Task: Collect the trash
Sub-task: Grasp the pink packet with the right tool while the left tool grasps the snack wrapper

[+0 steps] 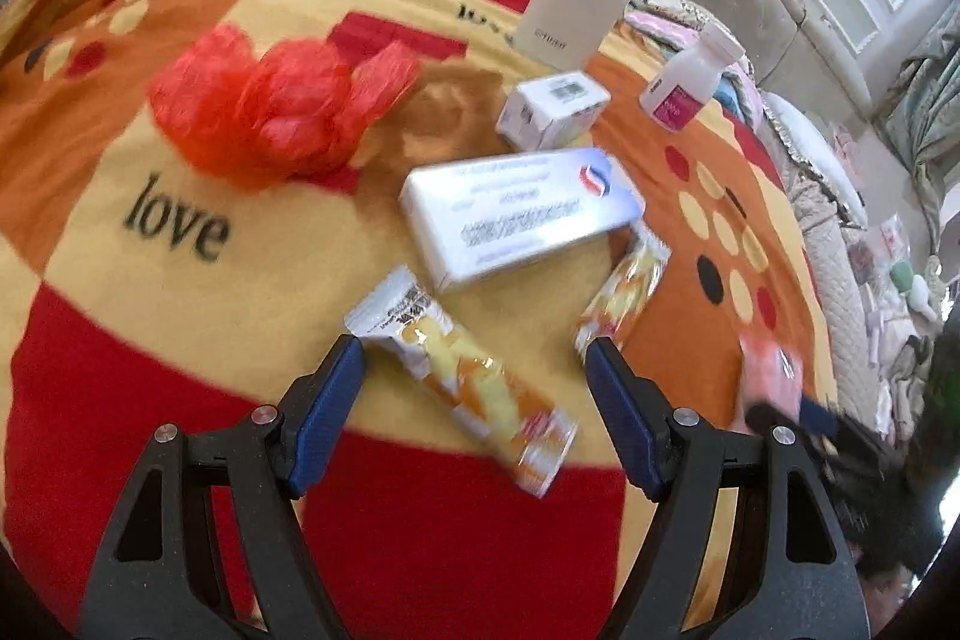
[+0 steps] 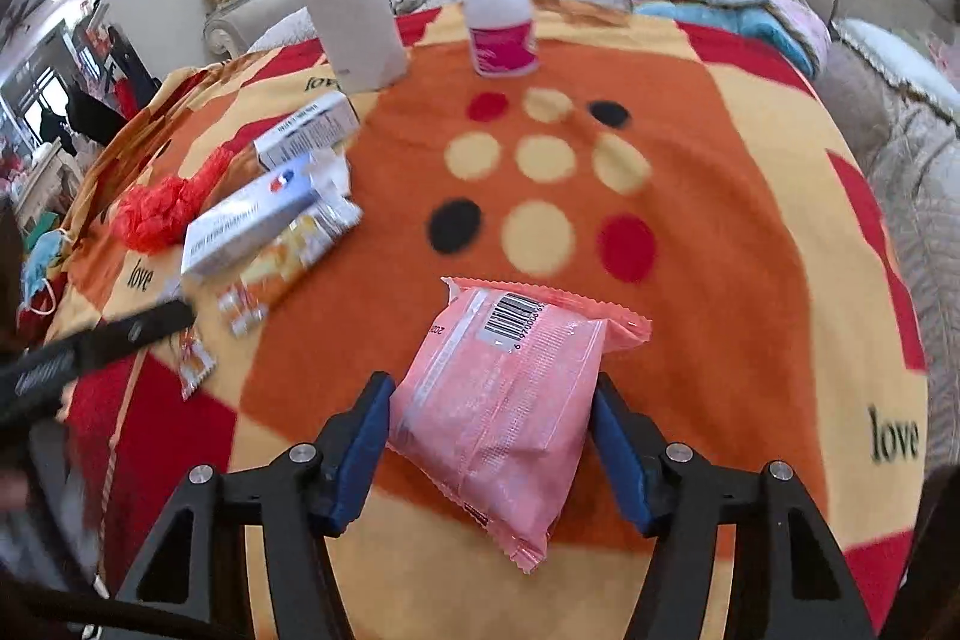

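Pink packet (image 2: pixel 504 412) lay on blanket (image 2: pixel 720 196) between right claw (image 2: pixel 492 436) pads, barely pinched, likely to slip out; left claw (image 1: pixel 480 400) gaped wide over snack bar (image 1: pixel 468 376).

Left gripper (image 1: pixel 477 418): matte black frame with open triangular cut-outs in each arm, two round silver screw heads per side, blue ribbed pads lining the inner face of each finger (image 1: pixel 327 412).

Right gripper (image 2: pixel 492 445): same build, with black linkage arms, silver screws at the pivots and blue pads on its fingers (image 2: pixel 360 445).
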Action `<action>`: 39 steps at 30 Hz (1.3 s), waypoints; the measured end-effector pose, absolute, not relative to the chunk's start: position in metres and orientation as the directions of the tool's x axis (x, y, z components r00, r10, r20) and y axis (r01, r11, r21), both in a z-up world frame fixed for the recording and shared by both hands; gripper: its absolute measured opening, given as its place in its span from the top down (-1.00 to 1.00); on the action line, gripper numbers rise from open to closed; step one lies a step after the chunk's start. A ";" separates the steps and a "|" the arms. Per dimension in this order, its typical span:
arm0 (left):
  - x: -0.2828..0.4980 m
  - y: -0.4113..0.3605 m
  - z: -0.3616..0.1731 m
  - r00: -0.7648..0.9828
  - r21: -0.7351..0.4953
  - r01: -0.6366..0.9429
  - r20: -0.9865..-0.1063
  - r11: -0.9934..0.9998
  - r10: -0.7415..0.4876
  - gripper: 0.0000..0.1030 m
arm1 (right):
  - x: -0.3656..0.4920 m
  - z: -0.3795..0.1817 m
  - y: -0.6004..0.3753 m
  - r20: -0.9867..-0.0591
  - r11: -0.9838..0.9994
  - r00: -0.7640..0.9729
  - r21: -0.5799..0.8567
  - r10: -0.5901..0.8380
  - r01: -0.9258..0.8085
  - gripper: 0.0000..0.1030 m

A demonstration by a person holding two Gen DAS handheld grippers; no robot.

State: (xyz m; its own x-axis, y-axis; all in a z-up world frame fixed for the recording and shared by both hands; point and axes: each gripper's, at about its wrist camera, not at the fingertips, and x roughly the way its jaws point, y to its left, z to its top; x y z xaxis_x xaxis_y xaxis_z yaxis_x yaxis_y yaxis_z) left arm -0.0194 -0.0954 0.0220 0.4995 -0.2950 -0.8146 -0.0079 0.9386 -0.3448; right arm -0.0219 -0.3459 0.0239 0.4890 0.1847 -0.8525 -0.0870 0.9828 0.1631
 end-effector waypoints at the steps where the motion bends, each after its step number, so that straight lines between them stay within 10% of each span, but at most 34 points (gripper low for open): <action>1: -0.017 -0.099 0.021 0.496 -0.350 0.003 -0.813 0.937 -0.305 -0.45 | -0.025 0.024 -0.350 -0.853 0.981 0.484 0.174 0.195 -0.089 -0.22; 3: -0.016 -0.108 0.021 0.501 -0.332 0.037 -0.810 0.943 -0.305 -0.22 | -0.027 0.023 -0.353 -0.849 0.978 0.486 0.195 0.209 -0.080 -0.26; 5: -0.016 -0.115 0.020 0.497 -0.265 0.066 -0.827 0.962 -0.262 0.42 | -0.026 0.020 -0.352 -0.849 0.977 0.485 0.199 0.208 -0.071 -0.27; 8: -0.022 -0.109 0.019 0.465 -0.289 0.108 -0.831 0.951 -0.305 0.65 | -0.027 0.020 -0.342 -0.839 0.981 0.509 0.170 0.194 -0.094 -0.23; 39: -0.104 -0.244 0.071 0.409 -0.288 0.446 -0.776 0.847 -0.479 0.73 | -0.131 0.061 -0.429 -0.768 0.977 0.622 0.212 0.150 0.026 -0.13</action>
